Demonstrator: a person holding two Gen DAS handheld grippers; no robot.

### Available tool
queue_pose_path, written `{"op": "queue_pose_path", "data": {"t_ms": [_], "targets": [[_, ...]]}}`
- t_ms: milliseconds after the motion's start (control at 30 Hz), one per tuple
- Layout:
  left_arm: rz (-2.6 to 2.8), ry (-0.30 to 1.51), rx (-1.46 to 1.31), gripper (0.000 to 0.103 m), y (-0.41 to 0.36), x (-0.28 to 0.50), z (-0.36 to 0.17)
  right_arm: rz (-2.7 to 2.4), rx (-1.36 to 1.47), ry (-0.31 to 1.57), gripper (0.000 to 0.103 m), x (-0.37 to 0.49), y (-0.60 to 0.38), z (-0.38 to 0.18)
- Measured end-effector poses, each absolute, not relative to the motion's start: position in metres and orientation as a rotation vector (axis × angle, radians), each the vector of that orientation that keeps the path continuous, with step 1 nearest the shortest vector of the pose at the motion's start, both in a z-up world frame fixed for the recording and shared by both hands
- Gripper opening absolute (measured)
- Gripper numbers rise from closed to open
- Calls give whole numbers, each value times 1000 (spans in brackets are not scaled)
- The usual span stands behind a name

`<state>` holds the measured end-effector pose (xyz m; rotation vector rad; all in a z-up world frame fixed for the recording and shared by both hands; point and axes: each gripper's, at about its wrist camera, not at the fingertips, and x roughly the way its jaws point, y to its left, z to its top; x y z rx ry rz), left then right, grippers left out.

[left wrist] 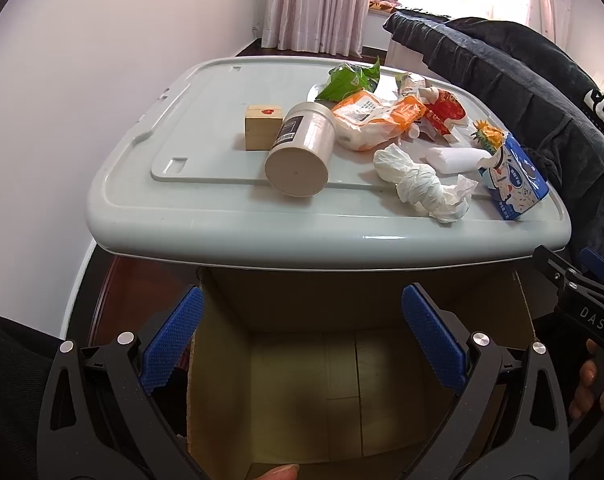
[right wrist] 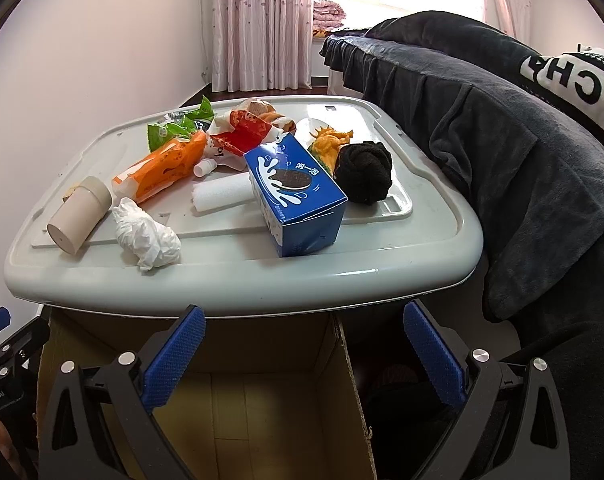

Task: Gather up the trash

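Trash lies on a grey plastic lid (left wrist: 230,216) (right wrist: 382,264): a crumpled white tissue (left wrist: 426,184) (right wrist: 146,236), an orange wrapper (left wrist: 378,120) (right wrist: 162,168), a green wrapper (left wrist: 346,80) (right wrist: 174,128), a red wrapper (left wrist: 442,114) (right wrist: 246,132), a blue cookie box (left wrist: 518,184) (right wrist: 298,196) and a white foam piece (left wrist: 454,158) (right wrist: 222,194). An open cardboard box (left wrist: 302,380) (right wrist: 242,408) stands below the lid's near edge. My left gripper (left wrist: 302,344) hangs open over the box. My right gripper (right wrist: 304,356) is open above the box's right wall. Both hold nothing.
A beige jar (left wrist: 300,152) (right wrist: 78,216) lies on its side beside a wooden block (left wrist: 262,128). A black sock ball (right wrist: 364,172) and a yellow figurine (right wrist: 330,144) sit behind the blue box. A dark blanket (right wrist: 522,160) drapes along the right. A wall stands left.
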<state>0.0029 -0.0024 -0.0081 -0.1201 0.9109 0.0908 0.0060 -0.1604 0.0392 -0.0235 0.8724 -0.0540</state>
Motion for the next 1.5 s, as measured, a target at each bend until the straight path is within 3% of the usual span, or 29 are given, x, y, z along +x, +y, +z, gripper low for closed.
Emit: {"op": "queue_pose_path", "data": {"t_ms": [1500], "targets": [[97, 952, -165, 97, 5, 3, -11, -38, -13, 874, 98, 9, -157, 40]]}}
